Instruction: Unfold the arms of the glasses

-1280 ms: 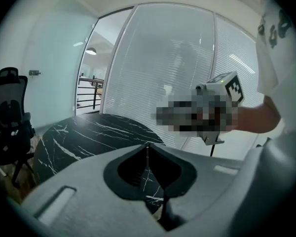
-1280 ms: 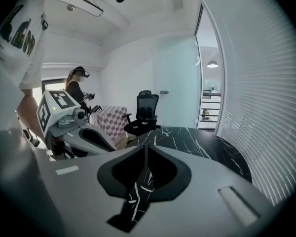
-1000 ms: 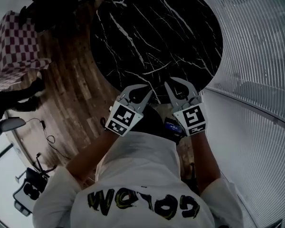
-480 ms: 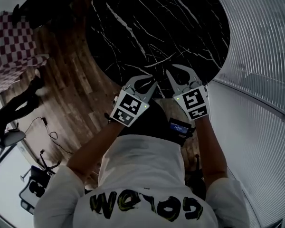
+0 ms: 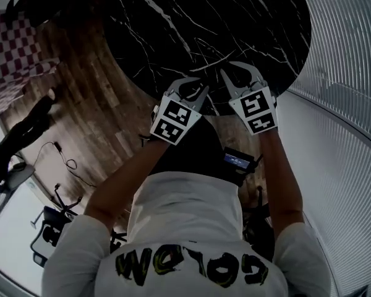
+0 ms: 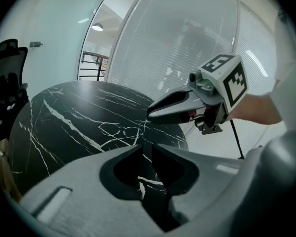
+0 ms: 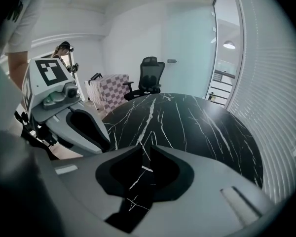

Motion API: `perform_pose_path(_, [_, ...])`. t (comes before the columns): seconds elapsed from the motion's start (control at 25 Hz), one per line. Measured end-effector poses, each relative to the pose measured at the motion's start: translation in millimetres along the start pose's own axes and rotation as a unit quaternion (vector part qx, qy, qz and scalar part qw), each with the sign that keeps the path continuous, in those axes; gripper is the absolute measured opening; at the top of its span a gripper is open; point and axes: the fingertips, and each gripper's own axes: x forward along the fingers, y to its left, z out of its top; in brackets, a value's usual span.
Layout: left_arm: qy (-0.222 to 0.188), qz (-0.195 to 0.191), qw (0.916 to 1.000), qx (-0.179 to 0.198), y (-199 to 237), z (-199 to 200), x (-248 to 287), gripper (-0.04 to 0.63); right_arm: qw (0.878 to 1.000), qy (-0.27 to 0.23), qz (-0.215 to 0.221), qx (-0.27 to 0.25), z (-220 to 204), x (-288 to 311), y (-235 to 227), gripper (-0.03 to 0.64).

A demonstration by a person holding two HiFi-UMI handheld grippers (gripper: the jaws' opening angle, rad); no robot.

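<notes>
left tool (image 6: 147,149): my jaws just opening, narrow gap, nothing between, likely readying a grasp
right tool (image 7: 147,152): slightly apart, empty
tabletop (image 5: 222,17): both tools over near edge; glasses not visible

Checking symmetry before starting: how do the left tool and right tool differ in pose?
In the head view the left tool points up-right, the right tool up-left. The right tool reaches farther over the black table than the left tool, whose jaws have just been opening. Both are empty, jaws slightly apart.
</notes>
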Motion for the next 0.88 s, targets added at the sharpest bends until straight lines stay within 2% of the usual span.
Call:
perform_pose_path(0.44, [0.015, 0.018, 0.9983, -0.053, 34.3, -18.8, 44.5, 0.083, 0.999, 0.033, -0.003, -0.008, -24.3, 44.5, -15.1, 0.055])
perform_pose_path(0.76, [0.012, 0.013, 0.9949, -0.100, 42.1, -15.7, 60.8, 0.109, 0.999, 0.042, -0.005, -0.019, -29.6, 60.2, -26.2, 0.067])
perform_pose_path(0.88, [0.015, 0.009, 0.9942, -0.107, 40.9, -15.8, 68.3, 0.109, 0.999, 0.049, -0.004, -0.021, -33.4, 64.2, -30.8, 0.071])
